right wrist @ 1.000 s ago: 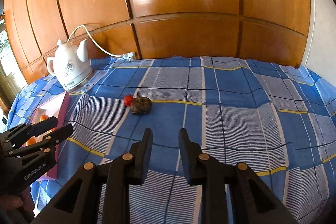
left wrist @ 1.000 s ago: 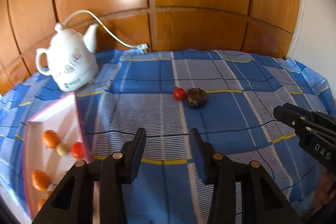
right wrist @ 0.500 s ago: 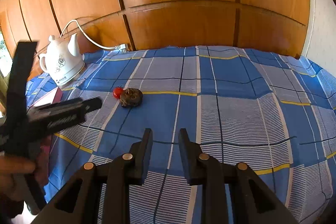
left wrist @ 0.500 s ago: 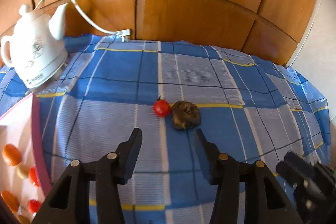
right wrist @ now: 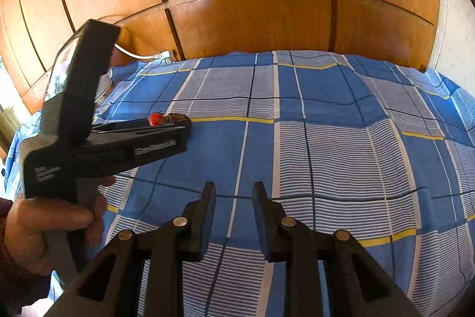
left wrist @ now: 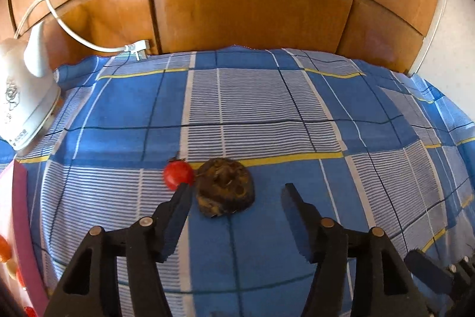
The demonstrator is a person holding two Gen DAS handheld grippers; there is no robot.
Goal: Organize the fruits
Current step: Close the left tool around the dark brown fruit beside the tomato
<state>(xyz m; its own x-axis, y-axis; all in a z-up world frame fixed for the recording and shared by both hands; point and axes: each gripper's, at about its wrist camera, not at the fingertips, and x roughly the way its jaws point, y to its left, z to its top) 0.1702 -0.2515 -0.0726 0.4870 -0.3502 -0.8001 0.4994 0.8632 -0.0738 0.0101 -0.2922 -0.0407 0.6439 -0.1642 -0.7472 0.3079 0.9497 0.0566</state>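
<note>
A small red tomato (left wrist: 178,175) and a dark brown wrinkled fruit (left wrist: 225,186) lie side by side on the blue checked cloth (left wrist: 267,115). My left gripper (left wrist: 236,193) is open, its fingertips just short of the brown fruit and either side of it. In the right wrist view the left gripper (right wrist: 178,128) reaches to the tomato (right wrist: 156,118) and brown fruit (right wrist: 177,118). My right gripper (right wrist: 233,192) is open and empty, hovering over the cloth well short of the fruits.
A white kettle (left wrist: 22,97) with a cord (left wrist: 98,48) stands at the far left. A pink tray (left wrist: 20,228) with small red and orange fruits sits at the left edge. Wooden panels (left wrist: 252,8) back the table.
My left gripper has moved forward and right from beside the tray to the two fruits, and its jaws have spread wider. The right gripper has stayed about where it was.
</note>
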